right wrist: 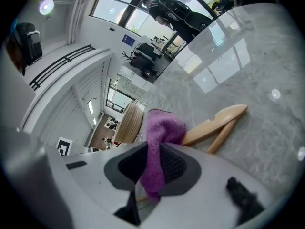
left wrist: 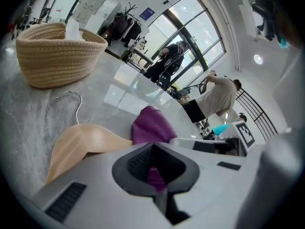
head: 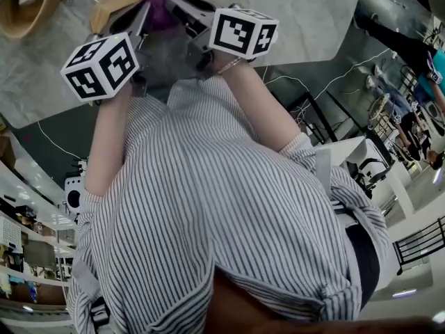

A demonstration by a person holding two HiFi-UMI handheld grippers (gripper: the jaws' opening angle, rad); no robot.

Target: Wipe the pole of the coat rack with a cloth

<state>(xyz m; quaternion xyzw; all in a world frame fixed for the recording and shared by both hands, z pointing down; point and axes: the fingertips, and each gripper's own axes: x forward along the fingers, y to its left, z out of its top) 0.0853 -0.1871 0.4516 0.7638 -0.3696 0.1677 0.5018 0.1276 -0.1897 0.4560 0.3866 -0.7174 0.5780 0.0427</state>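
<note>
The hanger (head: 104, 9) lies flat on the table (head: 313, 19). The basket (left wrist: 57, 56) stands on the table to the hanger's left, apart from it, with the hanger's hook on the side toward it. The cloth (right wrist: 162, 128) is at the hanger's middle. Above the hanger, the left gripper (left wrist: 155, 168) clamps the cloth's left side and the right gripper (right wrist: 150, 171) its right side, the two just beside each other.

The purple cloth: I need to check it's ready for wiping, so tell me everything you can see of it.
The purple cloth looks soft and fuzzy, bunched into a lump. Both the left gripper and right gripper pinch it between shut jaws, by the wooden hanger on the grey table.
</note>
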